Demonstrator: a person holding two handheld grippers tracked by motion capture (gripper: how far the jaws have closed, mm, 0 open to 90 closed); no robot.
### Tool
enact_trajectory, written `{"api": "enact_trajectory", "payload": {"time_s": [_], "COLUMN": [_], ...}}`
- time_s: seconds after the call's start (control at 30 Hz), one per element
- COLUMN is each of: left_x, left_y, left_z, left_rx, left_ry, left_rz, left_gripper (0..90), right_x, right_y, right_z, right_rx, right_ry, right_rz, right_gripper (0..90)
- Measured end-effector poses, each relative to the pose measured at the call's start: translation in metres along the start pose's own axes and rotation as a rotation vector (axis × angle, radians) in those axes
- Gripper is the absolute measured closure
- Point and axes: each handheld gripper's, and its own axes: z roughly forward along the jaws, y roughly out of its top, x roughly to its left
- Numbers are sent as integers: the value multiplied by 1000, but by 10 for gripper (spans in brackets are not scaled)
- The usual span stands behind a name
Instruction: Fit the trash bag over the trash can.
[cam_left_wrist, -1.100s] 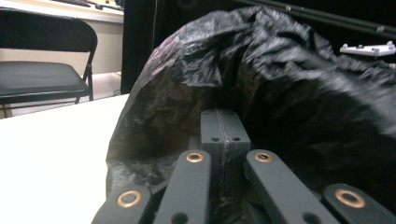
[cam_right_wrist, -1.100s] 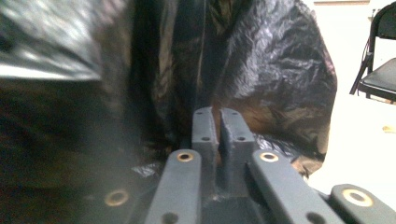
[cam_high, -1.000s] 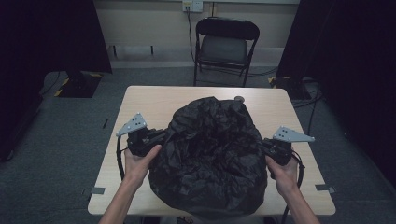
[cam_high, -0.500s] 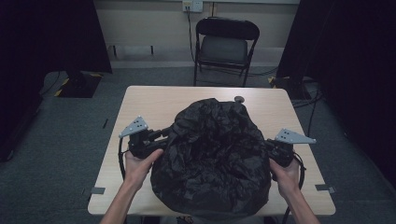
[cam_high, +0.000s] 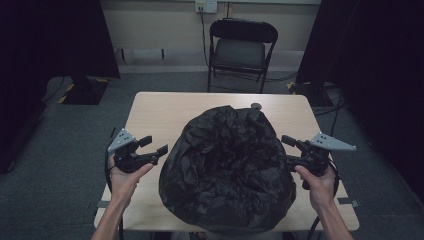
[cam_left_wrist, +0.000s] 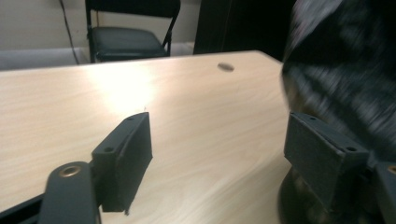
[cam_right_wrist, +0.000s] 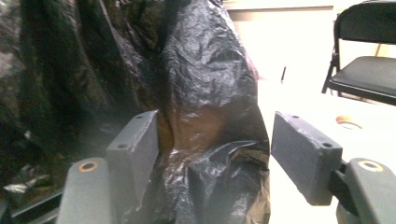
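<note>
The big crumpled black plastic bag (cam_high: 227, 170) sits bulging mid-frame on my tabletop (cam_high: 160, 107). My left hand-held gripper (cam_high: 156, 148) and right hand-held gripper (cam_high: 289, 142) have just been opening, jaws apart, nothing pinched. I judge the bag released, with any further shaping left.

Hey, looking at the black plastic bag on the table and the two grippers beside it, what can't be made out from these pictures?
- What the black bag holds: opaque plastic hides it in the high view.
- The bag's near bottom edge, high view: cut off by the frame.
- The bag in the left gripper view: motion-blurred, folds unreadable.
- The small round thing on the table behind the bag: too small to identify.
- The tabletop in the right gripper view: washed out by glare.
</note>
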Motion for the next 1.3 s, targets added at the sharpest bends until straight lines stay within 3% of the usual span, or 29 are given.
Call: {"api": "enact_trajectory", "payload": {"time_s": [0.07,0.17,0.2,0.33,0.43,0.53,0.67,0.83,0.9,1.0,1.3], "left_x": [4,9,10,15,18,21,24,22,22,23,22], "left_y": [-6,-17,-21,-39,-54,-66,-77,-86,-88,-92,-96], "left_z": [0,3,4,8,11,13,18,24,26,27,27], "left_rx": [20,87,105,186,247,312,394,433,451,421,390], "left_ry": [13,55,60,91,96,120,130,149,169,194,205], "left_rz": [1,0,-2,36,42,62,68,85,111,89,108], "left_gripper": [203,200,200,200,200,200,196,185,184,164,140], "right_x": [-1,-2,-3,-3,0,1,1,5,7,10,25], "right_y": [0,-1,-1,-1,-1,0,3,5,7,12,40], "right_z": [-2,-6,-7,-15,-22,-27,-33,-40,-42,-47,-53], "right_rx": [-8,-21,-36,-67,-75,-78,-91,-179,-160,-105,-94], "right_ry": [-7,-54,-73,-71,-40,-25,-39,-41,-40,-32,66], "right_rz": [5,2,-2,-3,-31,-38,-26,-73,-66,-38,-93], "right_gripper": [198,198,207,305,410,425,439,459,467,406,354]}}
